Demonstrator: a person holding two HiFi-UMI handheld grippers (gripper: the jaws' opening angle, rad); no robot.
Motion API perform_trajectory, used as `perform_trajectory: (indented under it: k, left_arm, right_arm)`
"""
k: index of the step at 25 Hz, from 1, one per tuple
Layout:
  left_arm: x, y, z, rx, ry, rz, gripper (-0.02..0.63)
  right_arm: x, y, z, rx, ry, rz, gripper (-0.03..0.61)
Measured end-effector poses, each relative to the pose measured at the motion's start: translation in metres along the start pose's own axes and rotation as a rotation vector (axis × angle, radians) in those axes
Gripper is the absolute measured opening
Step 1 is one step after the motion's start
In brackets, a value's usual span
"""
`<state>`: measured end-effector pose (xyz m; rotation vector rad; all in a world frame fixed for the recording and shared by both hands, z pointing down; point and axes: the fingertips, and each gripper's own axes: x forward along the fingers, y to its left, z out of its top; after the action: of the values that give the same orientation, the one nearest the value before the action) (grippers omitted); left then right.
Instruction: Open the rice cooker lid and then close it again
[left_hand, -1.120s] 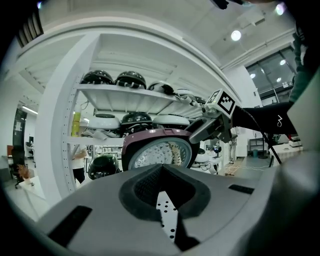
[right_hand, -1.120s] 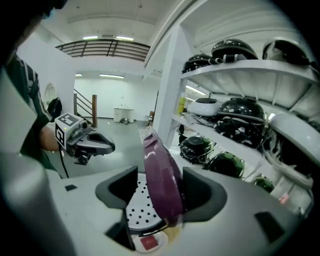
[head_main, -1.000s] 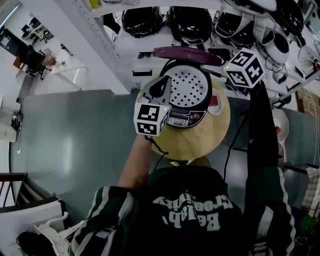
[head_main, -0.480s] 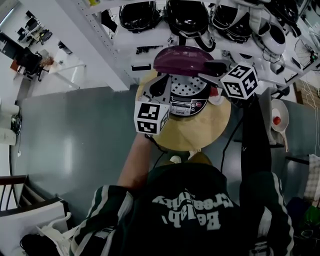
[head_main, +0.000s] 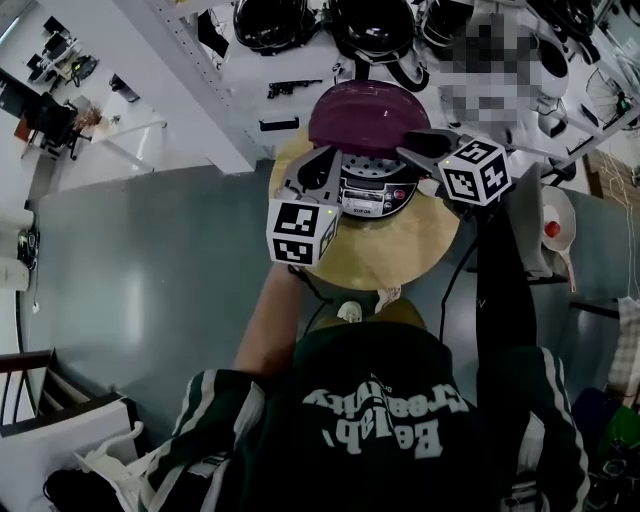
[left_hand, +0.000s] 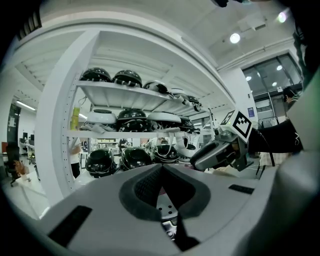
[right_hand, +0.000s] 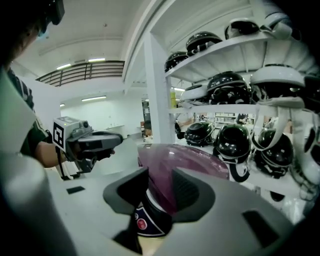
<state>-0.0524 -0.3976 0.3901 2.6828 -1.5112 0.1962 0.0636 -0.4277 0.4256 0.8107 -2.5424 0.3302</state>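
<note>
A dark rice cooker (head_main: 375, 195) stands on a round wooden table (head_main: 400, 255). Its purple lid (head_main: 370, 115) hangs half lowered over the perforated inner plate. From the right, my right gripper (head_main: 405, 150) reaches the lid's edge. In the right gripper view its jaws have just been closing, and the lid (right_hand: 190, 160) now fills the gap of the right gripper (right_hand: 157, 185), above the cooker's front (right_hand: 147, 222). My left gripper (head_main: 332, 152) hovers at the cooker's left front. The left gripper (left_hand: 161, 172) is shut on nothing, with the cooker seen past its tips.
A white shelf rack (head_main: 250, 90) with several dark rounded appliances stands right behind the table. A small white dish (head_main: 558, 235) sits on a stand at the right. A dark cable (head_main: 455, 290) hangs off the table's right side over grey floor.
The purple lid has swung down from upright to half lowered. My right gripper came down and leftward with it. The left gripper has barely shifted.
</note>
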Motion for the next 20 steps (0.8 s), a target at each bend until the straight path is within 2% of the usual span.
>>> perform_trajectory:
  k: [4, 8, 20]
  left_arm:
    - [-0.001, 0.001, -0.003, -0.003, 0.004, -0.001, -0.006]
    - [0.000, -0.001, -0.008, -0.004, 0.014, -0.008, -0.005]
    - [0.009, -0.001, -0.022, -0.017, 0.042, -0.013, -0.005]
  right_arm:
    - [0.008, 0.005, -0.019, 0.041, 0.031, 0.005, 0.134]
    - [0.012, 0.001, -0.034, 0.088, 0.035, -0.030, 0.064]
    - [0.027, -0.001, -0.060, 0.031, 0.155, -0.063, 0.020]
